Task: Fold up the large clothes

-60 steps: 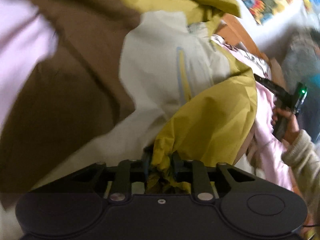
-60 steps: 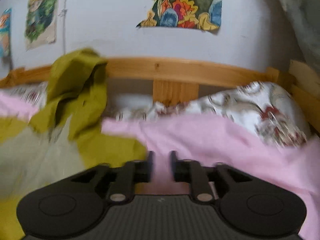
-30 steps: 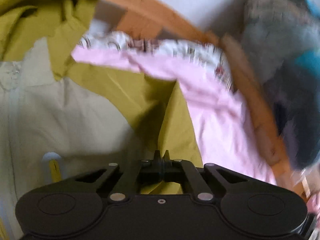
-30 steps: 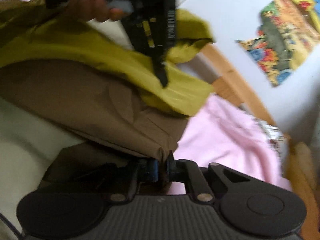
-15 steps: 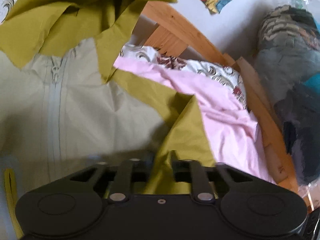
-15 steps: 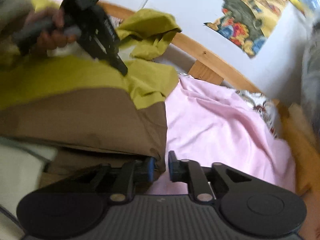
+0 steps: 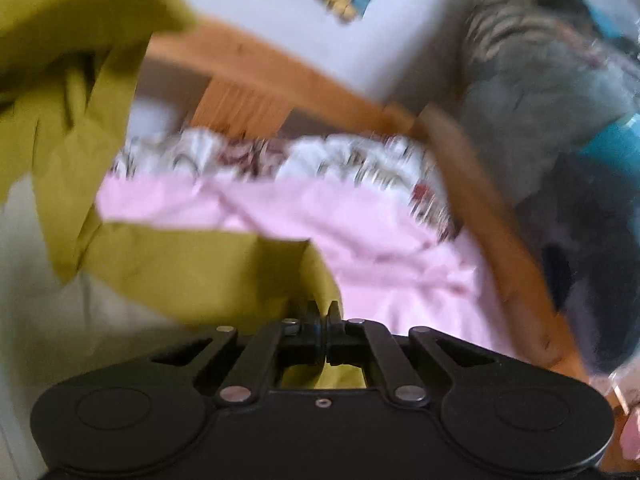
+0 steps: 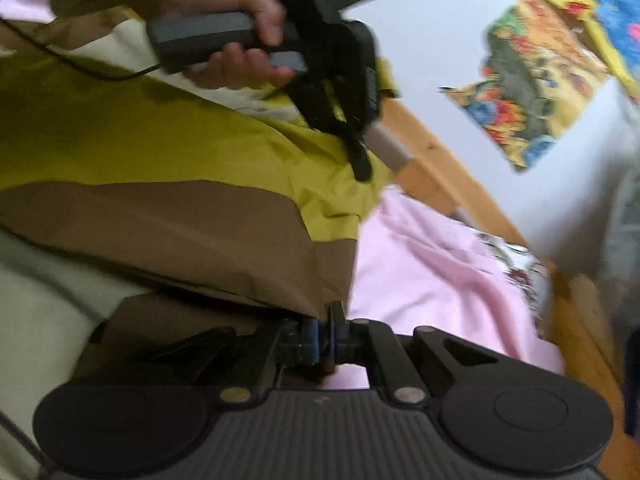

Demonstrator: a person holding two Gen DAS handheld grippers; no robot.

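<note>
A large jacket in olive, brown and cream panels [image 8: 180, 232] lies spread over a pink sheet [image 8: 432, 272]. My right gripper [image 8: 326, 316] has its jaws closing tight on the corner of the brown hem. In the left wrist view, my left gripper [image 7: 324, 312] is closing on an edge of the olive panel [image 7: 180, 272], and olive cloth shows under its fingers. The right wrist view shows a hand [image 8: 240, 60] holding the left gripper [image 8: 362, 168], tips down at the olive edge. The left view is motion-blurred.
A wooden bed frame [image 7: 280, 68] runs behind the pink sheet [image 7: 360, 232], with a patterned white cover [image 7: 280, 156] along it. A bag of grey and blue clothes [image 7: 540, 92] stands at the right. Colourful posters [image 8: 528, 92] hang on the white wall.
Both grippers opened half a second ago and are shut on the jacket again. The left view has swung towards the bed frame. The right gripper has kept to the brown hem corner.
</note>
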